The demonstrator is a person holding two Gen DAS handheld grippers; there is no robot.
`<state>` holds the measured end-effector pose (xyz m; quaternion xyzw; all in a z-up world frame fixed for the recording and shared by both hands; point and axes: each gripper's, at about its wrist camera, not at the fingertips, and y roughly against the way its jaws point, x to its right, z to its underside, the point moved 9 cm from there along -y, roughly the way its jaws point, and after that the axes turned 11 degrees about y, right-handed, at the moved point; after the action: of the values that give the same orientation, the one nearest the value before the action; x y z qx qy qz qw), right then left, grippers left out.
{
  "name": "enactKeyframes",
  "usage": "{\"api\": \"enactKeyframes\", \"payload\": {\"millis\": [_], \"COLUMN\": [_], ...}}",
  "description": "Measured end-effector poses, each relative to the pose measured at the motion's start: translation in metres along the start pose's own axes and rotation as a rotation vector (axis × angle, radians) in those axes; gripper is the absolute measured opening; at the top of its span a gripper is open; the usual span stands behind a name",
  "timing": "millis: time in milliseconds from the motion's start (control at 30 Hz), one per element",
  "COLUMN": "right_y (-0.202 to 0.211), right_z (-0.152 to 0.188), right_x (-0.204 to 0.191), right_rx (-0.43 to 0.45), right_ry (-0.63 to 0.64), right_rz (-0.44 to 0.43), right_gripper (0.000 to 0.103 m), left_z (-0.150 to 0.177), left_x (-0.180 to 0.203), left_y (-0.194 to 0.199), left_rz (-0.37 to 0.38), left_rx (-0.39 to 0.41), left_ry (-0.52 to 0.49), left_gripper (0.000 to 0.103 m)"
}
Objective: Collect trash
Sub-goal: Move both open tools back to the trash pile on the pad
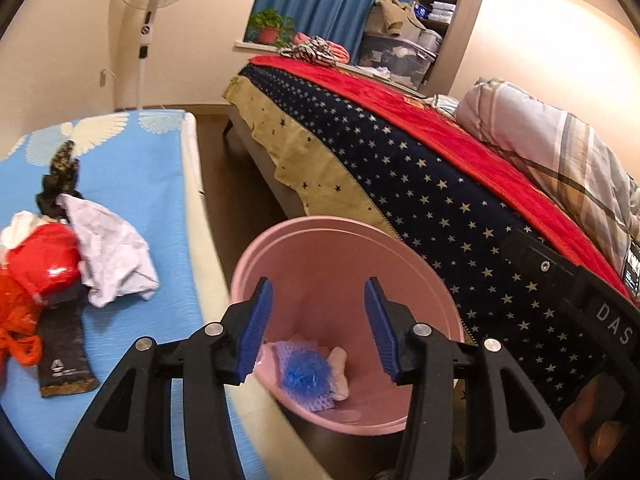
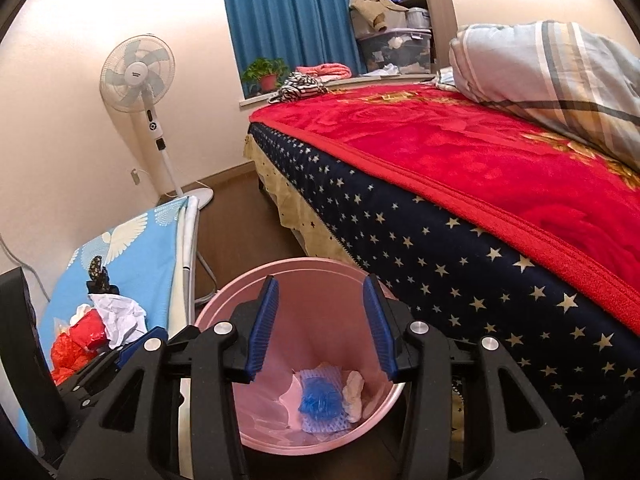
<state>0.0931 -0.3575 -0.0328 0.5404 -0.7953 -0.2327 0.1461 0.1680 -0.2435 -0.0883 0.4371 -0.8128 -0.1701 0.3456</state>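
Both the left claw [image 1: 318, 330] and right claw [image 2: 318, 328] gape wide, empty. The pink bin [image 2: 240, 308] holds a blue net ball [image 2: 320, 398] at 6 o'clock. The black wrapper [image 1: 64, 354] bears tiny unreadable print.

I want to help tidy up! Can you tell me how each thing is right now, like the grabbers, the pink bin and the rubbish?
left gripper: open, empty, above the bin
right gripper: open, empty, above the bin
pink bin: upright, some trash at the bottom
blue net ball: in the bin
white crumpled paper: on the blue sheet, not collected
red plastic bag: on the blue sheet, not collected
black wrapper: flat on the sheet
fan: blades look still
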Motion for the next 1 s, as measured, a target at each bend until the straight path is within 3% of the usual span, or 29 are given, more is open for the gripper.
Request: {"api": "enactKeyframes", "payload": {"millis": [333,667,1000], "right_y": [0.016,0.014,-0.005], "right_z": [-0.003,0.002,0.011], "right_x": [-0.038,-0.085,-0.155], "right_rx": [0.043,0.042,0.010], "right_ry": [0.054,0.087,0.132], "right_rz": [-0.087,-0.193,-0.312], "right_gripper": [0.045,0.045,0.045], "left_z": [-0.014,-0.019,-0.008], "left_x": [-0.046,-0.126,-0.198], "left_y": [0.049,0.103,0.130], "left_rz": [-0.105,-0.284,-0.439], "left_rx": [0.105,0.193,0.209], "left_ry": [0.054,0.155,0.281], "left_gripper": [0.047,0.047,0.047]}}
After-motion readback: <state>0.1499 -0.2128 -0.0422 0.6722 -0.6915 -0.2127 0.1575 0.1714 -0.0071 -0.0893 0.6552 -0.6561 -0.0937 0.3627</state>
